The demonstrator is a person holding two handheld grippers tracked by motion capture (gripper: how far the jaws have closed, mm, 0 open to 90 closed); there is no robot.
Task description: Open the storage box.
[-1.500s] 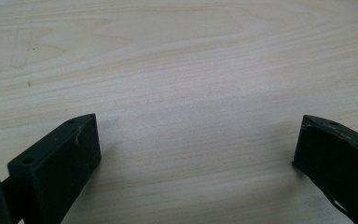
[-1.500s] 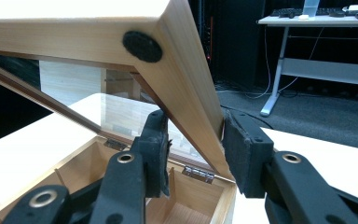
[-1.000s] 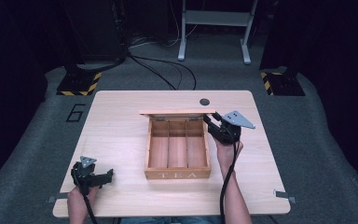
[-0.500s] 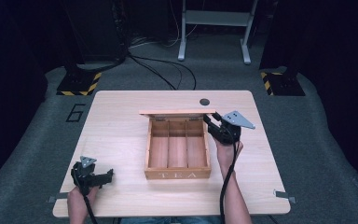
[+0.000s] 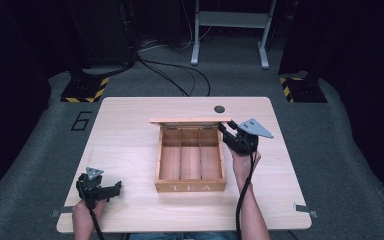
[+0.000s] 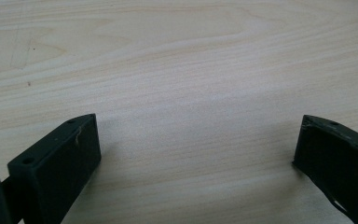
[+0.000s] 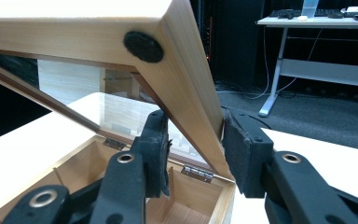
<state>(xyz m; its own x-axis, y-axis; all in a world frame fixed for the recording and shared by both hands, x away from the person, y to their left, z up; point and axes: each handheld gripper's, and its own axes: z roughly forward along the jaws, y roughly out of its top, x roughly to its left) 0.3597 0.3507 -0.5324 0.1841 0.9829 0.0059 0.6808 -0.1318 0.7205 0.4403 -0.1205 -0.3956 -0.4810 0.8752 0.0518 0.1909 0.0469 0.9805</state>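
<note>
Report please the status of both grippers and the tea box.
Right gripper shut on lid, holding it raised. Left gripper open, idle on table. Tea box empty. Nothing in the way.

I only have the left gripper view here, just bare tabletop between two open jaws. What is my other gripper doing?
Observer: The right gripper is clamped on the side frame of the tea box lid, one pad inside against the glass pane, one outside.
Operator: How far open is the lid?
Observer: In the high view it stands raised at the back of the tea box.
Operator: Anything inside the box?
Observer: Its three compartments look empty.
Operator: And where is my left gripper relative to it?
Observer: The left gripper sits near the table's front left corner, apart from the box.
</note>
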